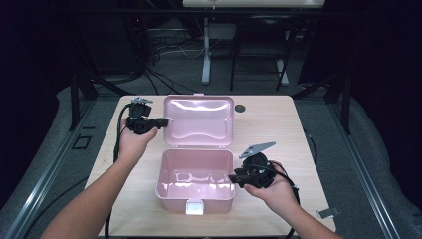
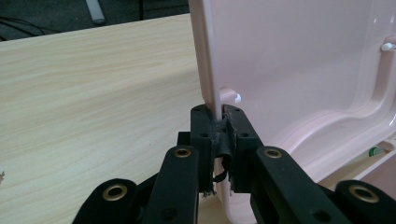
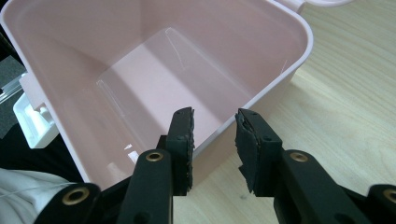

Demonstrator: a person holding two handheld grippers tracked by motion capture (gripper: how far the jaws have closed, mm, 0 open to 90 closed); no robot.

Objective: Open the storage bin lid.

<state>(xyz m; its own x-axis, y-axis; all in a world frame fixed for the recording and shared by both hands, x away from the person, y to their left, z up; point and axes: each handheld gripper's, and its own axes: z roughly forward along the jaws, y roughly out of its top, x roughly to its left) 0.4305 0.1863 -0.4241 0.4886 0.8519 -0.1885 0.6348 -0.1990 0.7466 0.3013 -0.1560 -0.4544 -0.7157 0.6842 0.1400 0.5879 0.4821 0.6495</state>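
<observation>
Pink box [image 1: 195, 181]: open, empty; lid [image 1: 199, 121] thrown back, its edge pinched in left gripper [image 2: 219, 122]; right gripper [image 3: 214, 140] parted astride box wall, unclamped; closing probably outstanding.

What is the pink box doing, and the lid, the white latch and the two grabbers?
Box: open, empty.
Lid: swung back, upright.
Latch: undone.
Left gripper: jaws shut on the lid's edge.
Right gripper: jaws open, astride the box's wall.
</observation>
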